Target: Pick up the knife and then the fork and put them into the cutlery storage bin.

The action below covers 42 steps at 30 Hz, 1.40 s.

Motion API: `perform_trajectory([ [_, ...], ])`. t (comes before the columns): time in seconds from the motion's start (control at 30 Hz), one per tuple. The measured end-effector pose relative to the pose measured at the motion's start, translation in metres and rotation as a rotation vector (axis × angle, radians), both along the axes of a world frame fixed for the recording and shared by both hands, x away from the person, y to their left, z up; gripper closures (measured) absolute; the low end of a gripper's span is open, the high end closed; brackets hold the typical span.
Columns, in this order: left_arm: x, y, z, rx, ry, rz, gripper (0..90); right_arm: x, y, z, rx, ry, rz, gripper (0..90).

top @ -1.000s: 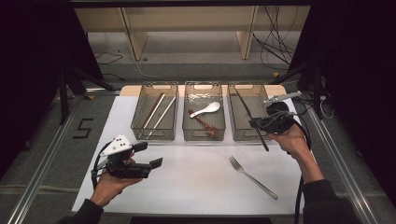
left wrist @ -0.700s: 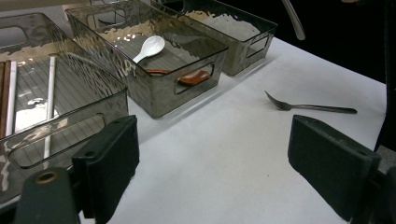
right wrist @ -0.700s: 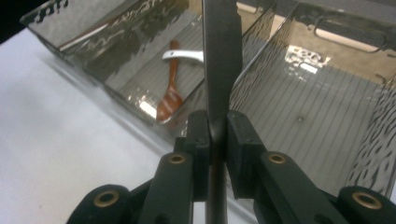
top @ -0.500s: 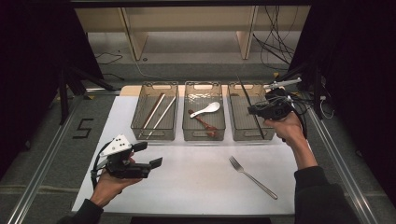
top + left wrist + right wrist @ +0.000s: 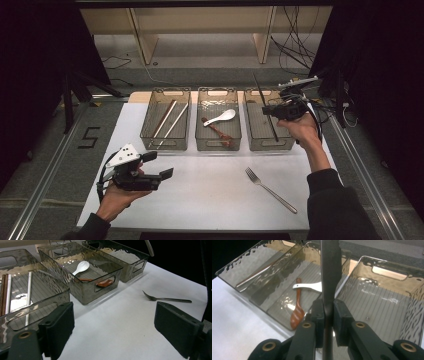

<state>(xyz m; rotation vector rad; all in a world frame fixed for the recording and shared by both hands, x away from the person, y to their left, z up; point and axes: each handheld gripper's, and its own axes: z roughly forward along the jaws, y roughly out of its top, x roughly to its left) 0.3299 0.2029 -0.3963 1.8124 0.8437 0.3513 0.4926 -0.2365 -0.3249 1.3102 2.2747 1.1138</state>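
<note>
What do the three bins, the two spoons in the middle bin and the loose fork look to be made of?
The bins look like smoky clear plastic: contents show through rippled walls. The white spoon is glossy, ceramic or plastic. The brown spoon is reddish and shiny, probably lacquered wood. The fork on the table looks like polished metal, thin and grey.

three bins [image 5: 218, 145] side by side, fork [image 5: 270, 189] before them

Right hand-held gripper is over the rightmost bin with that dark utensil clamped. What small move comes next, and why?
Probably lower the dark utensil into the right bin and open. The right hand-held gripper holds it upright over that bin, which looks empty, while the other bins already hold sorted cutlery.
</note>
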Motion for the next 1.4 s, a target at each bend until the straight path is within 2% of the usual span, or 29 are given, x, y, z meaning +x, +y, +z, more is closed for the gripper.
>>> perform_trajectory([
  [0.33, 0.000, 0.001, 0.000, -0.003, -0.001, -0.001, 16.0, 0.020, 0.007, -0.001, 0.006, 0.017, -0.037, 81.2],
  [0.63, 0.000, 0.000, 0.000, -0.005, -0.001, -0.001, 16.0, 0.036, 0.005, -0.007, 0.002, 0.036, -0.084, 81.2],
  [1.07, -0.001, 0.000, 0.000, -0.005, -0.003, -0.003, 16.0, 0.047, 0.002, -0.017, 0.008, 0.042, -0.143, 81.1],
  [1.4, -0.001, 0.000, 0.001, -0.001, -0.006, -0.005, 16.0, 0.052, 0.009, -0.028, 0.008, 0.061, -0.156, 81.0],
])
